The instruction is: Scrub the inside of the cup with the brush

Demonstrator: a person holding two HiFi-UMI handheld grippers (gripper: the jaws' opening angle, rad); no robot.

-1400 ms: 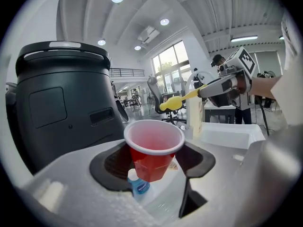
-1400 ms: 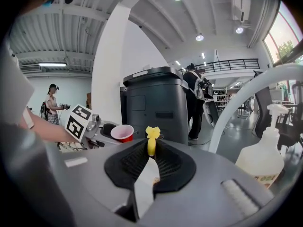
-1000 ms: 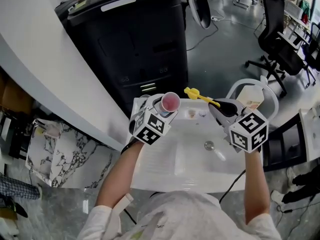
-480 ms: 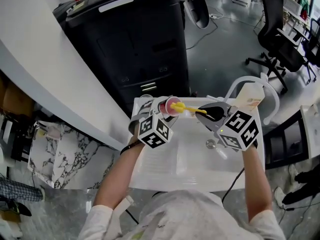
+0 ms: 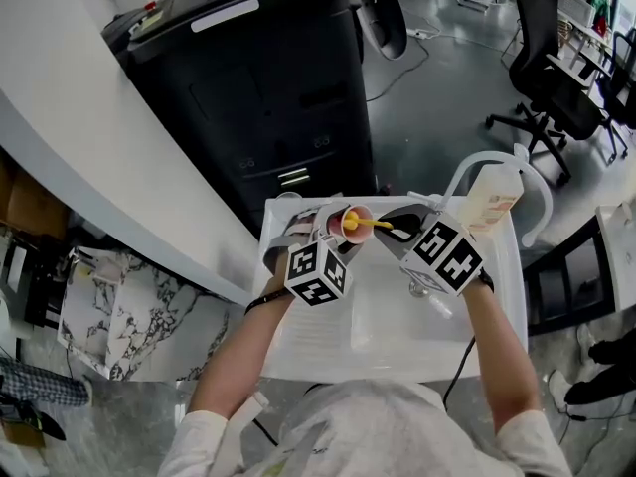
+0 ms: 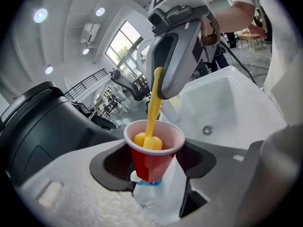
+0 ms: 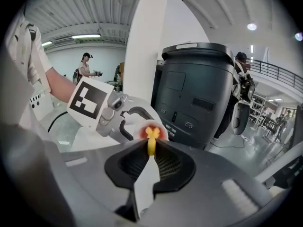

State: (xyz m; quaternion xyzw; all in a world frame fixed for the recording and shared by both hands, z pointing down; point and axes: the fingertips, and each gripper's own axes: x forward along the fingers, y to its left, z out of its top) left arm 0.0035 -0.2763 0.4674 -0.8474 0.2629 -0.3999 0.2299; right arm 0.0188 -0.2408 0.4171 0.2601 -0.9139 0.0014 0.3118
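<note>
Over the far edge of the white sink [image 5: 383, 331], the left gripper [image 6: 153, 170] clasped a red cup [image 6: 142, 159] while the right gripper [image 7: 150, 161], clamped on a yellow brush [image 6: 153, 105], held its head inside the cup.

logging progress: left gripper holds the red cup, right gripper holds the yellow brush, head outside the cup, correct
Wrong on the head: the left gripper view shows the yellow brush with its head inside the red cup. The rest stands.
</note>
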